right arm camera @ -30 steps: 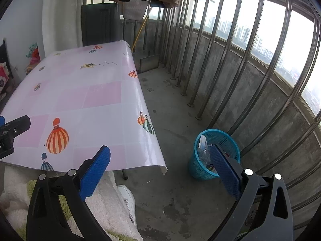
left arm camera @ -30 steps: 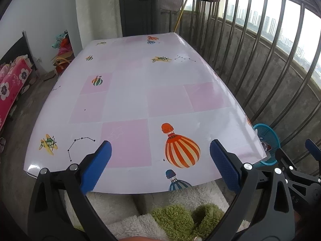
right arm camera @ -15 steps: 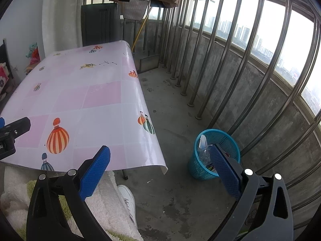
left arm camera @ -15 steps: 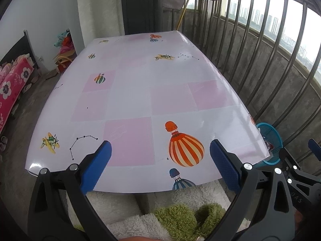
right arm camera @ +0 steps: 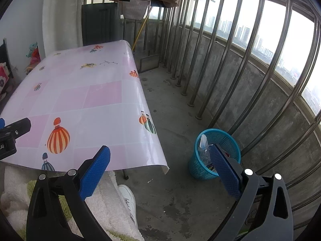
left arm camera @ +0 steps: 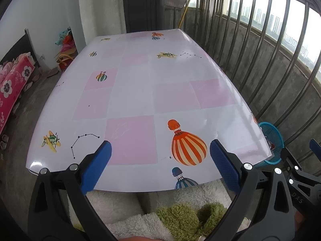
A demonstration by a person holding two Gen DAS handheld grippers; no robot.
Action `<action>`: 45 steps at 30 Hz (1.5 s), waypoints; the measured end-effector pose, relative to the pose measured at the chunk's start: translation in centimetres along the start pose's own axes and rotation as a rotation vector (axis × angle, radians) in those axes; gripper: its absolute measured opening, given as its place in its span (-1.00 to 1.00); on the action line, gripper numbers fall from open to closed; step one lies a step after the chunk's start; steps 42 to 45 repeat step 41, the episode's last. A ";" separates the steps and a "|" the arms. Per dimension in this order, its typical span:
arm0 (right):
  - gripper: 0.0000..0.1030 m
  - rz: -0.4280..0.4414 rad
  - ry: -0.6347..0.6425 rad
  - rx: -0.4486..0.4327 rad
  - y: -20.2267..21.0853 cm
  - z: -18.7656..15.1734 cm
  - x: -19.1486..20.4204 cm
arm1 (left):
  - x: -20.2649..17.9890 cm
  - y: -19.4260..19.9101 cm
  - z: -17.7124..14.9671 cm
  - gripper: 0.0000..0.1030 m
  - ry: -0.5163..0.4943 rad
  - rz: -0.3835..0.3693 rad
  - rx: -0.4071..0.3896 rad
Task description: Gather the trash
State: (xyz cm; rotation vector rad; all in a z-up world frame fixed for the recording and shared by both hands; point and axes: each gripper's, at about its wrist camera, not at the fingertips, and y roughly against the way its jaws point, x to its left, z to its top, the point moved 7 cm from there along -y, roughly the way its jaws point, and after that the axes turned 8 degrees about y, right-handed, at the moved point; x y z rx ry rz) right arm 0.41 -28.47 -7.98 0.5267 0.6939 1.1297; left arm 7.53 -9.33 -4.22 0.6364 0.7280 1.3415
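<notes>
Blue plastic mesh trash basket (right arm camera: 214,154), holding a clear bottle: on the concrete floor, lower right of the right wrist view, beside the balloon-print worktop (right arm camera: 80,100). Right gripper (right arm camera: 158,168), nearer, jaws wide, empty; left gripper (left arm camera: 160,164) likewise, over the bare worktop.

Table (left arm camera: 140,92) under a glossy pink-and-white balloon-print cloth (left arm camera: 180,100), concrete floor (right arm camera: 180,196) – blue mesh basket (right arm camera: 222,138) standing on it

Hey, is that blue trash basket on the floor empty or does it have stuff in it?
Not empty: the upright basket holds a clear plastic bottle and some other items.
</notes>
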 end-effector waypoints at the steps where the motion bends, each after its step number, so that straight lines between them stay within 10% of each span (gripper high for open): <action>1: 0.88 0.000 -0.001 0.000 0.0 0.0 0.0 | 0.0 0.0 0.0 0.83 0.001 0.001 0.001; 45: 0.88 0.000 -0.002 0.000 -0.1 0.1 0.1 | 0.8 -0.3 -0.2 0.83 0.011 0.013 0.015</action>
